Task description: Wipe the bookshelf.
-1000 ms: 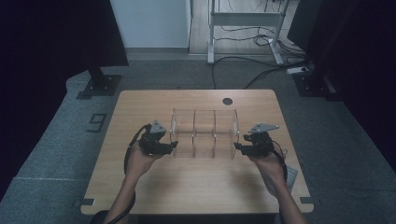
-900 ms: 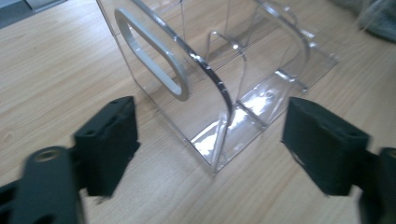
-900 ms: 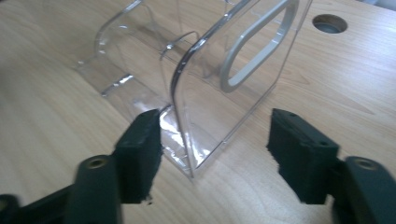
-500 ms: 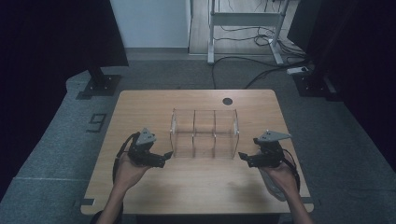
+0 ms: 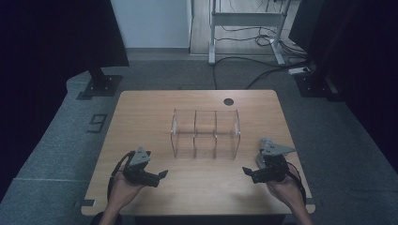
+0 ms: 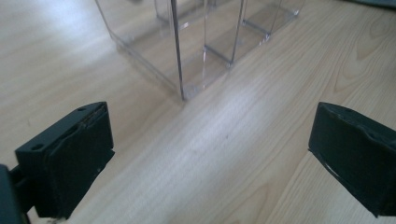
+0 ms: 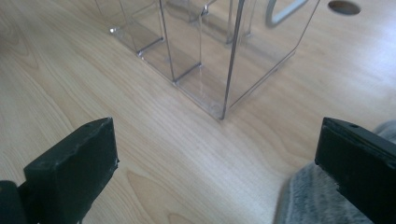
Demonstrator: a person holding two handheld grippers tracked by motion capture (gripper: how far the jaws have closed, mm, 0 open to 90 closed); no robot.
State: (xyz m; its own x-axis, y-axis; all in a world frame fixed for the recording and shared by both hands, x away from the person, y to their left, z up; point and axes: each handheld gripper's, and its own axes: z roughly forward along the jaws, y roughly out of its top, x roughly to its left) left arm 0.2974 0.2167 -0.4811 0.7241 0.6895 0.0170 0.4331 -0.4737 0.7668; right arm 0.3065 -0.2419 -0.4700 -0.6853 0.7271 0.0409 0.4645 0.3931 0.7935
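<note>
A clear acrylic organizer (image 5: 205, 133) with three compartments stands upright in the middle of the wooden table (image 5: 141, 117). My left gripper (image 5: 159, 177) hovers near the front left, apart from the box and pointing toward the table's middle. Its jaws have just been opening and stand open with nothing between them. In the left gripper view the left gripper (image 6: 210, 158) frames bare wood, with the organizer (image 6: 196, 46) beyond. My right gripper (image 5: 248, 172) sits at the front right; its jaws have also just been opening and hold nothing. In the right gripper view the right gripper (image 7: 217, 163) faces the organizer (image 7: 210, 51).
A round cable hole (image 5: 228, 101) lies in the table behind the organizer. Grey carpet (image 5: 61, 154) surrounds the table. A stand base (image 5: 100, 86) sits at the back left, and a desk frame (image 5: 244, 18) with cables stands behind. The table's right edge is close to my right gripper.
Both grippers drew back from the organizer's two ends toward the table's front edge and outward. Their jaws opened wide.
</note>
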